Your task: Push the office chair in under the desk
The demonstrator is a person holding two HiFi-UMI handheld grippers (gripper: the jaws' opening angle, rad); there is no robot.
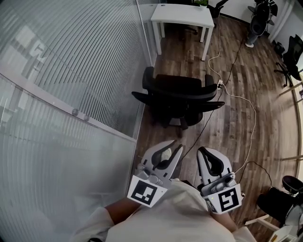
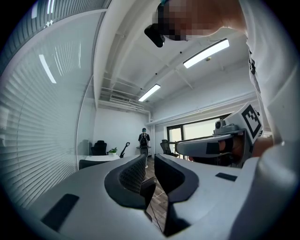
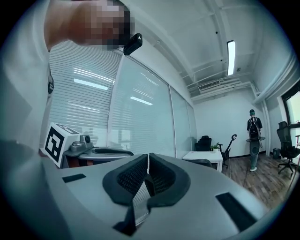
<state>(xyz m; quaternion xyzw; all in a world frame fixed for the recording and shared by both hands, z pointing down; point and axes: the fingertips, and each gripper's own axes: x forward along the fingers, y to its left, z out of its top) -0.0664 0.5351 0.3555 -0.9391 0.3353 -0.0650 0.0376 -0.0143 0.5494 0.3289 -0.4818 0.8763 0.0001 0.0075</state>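
**Desk:** What's the room like on your feed?

**Operator:** I see a wood-plank floor (image 1: 236,137) running the length of the head view, brown and streaked. On my left there's a ribbed glass partition (image 1: 71,71) from floor to ceiling. A white cable (image 1: 241,100) snakes across the boards. The left gripper view shows strip lights (image 2: 206,52) on a white ceiling and a window (image 2: 201,131) along the far side. A person (image 3: 253,136) stands well down the room.

**Desk:** And the chair?

**Operator:** The office chair (image 1: 177,97) is black and stands on the boards just beside the partition. It's between me and the desk (image 1: 182,14). The desk is white and sits at the far end against the same glass. The chair isn't under it, and I can see bare floor between the two. There's a second dark chair (image 1: 291,56) at the right edge, well apart from both.

**Desk:** Where are your hands?

**Operator:** Both are low in front of me, pointing toward the chair and short of it. Neither touches it.

**Desk:** And the jaws?

**Operator:** The left gripper (image 1: 175,145) has its jaws a narrow slit apart. I can see only floor and cable through the gap, so it holds nothing. The right gripper (image 1: 203,151) has its pads pressed together with nothing between them.
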